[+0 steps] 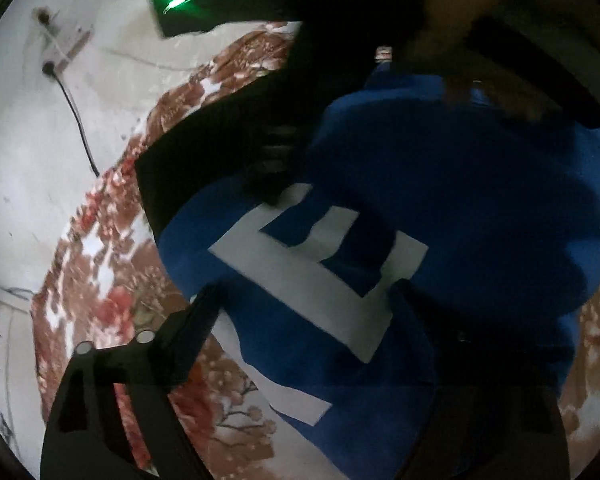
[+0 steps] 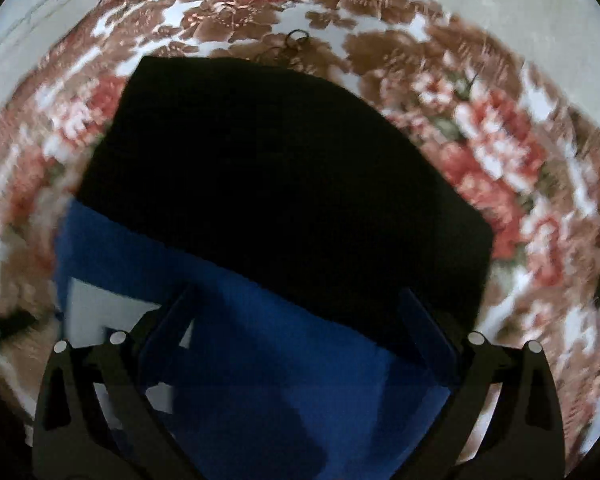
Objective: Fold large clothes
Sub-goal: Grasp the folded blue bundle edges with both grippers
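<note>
A blue garment [image 1: 440, 200] with large white lettering [image 1: 320, 276] lies folded on a floral bed sheet [image 1: 100, 280]. A black folded garment [image 2: 268, 168] lies beyond it, partly under the blue one [image 2: 280, 360]. My left gripper [image 1: 304, 300] is open above the blue garment, fingers apart over the lettering. My right gripper [image 2: 300, 300] is open, its fingers spread over the blue garment's edge where it meets the black one. The other gripper [image 1: 276, 152] and the hand holding it show dark at the top of the left wrist view.
The floral sheet [image 2: 480, 140] surrounds both garments. A pale wall [image 1: 28, 160] with a socket and a black cable [image 1: 76, 120] lies to the left in the left wrist view. A small ring-like object [image 2: 298, 36] lies on the sheet beyond the black garment.
</note>
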Demonstrator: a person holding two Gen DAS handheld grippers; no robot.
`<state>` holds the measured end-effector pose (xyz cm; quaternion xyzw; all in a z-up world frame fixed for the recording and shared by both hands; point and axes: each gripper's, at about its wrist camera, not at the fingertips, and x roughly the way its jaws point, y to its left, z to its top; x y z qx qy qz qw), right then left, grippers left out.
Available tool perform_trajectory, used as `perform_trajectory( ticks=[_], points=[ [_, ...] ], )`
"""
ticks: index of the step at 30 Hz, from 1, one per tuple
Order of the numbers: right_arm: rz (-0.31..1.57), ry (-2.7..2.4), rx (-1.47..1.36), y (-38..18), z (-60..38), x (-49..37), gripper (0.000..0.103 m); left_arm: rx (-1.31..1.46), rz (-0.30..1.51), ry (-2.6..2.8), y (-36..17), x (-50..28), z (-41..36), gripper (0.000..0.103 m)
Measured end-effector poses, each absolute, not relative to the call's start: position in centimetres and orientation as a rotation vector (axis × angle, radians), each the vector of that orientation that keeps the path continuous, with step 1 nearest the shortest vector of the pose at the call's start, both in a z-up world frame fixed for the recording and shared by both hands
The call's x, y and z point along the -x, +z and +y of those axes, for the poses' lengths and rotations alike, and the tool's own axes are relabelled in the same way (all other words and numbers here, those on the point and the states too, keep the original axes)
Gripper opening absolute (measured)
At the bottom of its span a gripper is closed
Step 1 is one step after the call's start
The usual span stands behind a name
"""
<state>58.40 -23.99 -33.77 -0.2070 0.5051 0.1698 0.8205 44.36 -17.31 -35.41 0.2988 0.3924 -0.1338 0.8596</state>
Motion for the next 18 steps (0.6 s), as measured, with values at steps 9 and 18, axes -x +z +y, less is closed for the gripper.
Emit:
perform_trajectory(
  ticks=[9,18],
  points=[
    [1.125,0.307,0.290,-30.9,-27.2,-59.2,0.098,-0.536,0.873,-0.284,-32.2,-45.3,-15.9,0.098],
    [1.066,0.481,0.136,-26.7,-20.7,-63.1,0.098,-0.369,0.890,-0.358,-28.1,-44.1,-17.3,0.098]
  ],
)
